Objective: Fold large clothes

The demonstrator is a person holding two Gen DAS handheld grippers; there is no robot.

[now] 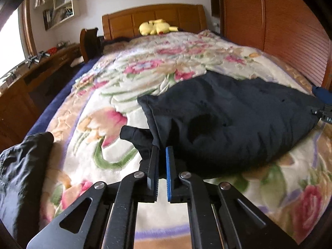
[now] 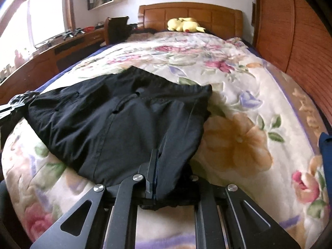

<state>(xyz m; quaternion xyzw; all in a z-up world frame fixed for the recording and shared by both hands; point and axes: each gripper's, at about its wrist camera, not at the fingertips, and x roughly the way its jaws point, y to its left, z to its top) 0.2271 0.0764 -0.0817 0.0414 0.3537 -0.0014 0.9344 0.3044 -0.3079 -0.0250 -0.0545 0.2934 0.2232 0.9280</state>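
Note:
A black garment with an elastic waistband lies spread on a floral bedspread. In the left wrist view my left gripper is shut on the garment's near left corner, and a fold of cloth hangs off to its left. In the right wrist view my right gripper is shut on the garment's near edge. Cloth drapes over and hides its right finger. Each gripper also shows small at the edge of the other's view: the right gripper and the left gripper.
Another dark garment lies bunched at the bed's near left. A yellow plush toy rests by the wooden headboard. A wooden wardrobe runs along the right, a desk along the left. A blue cloth sits at the bed's right edge.

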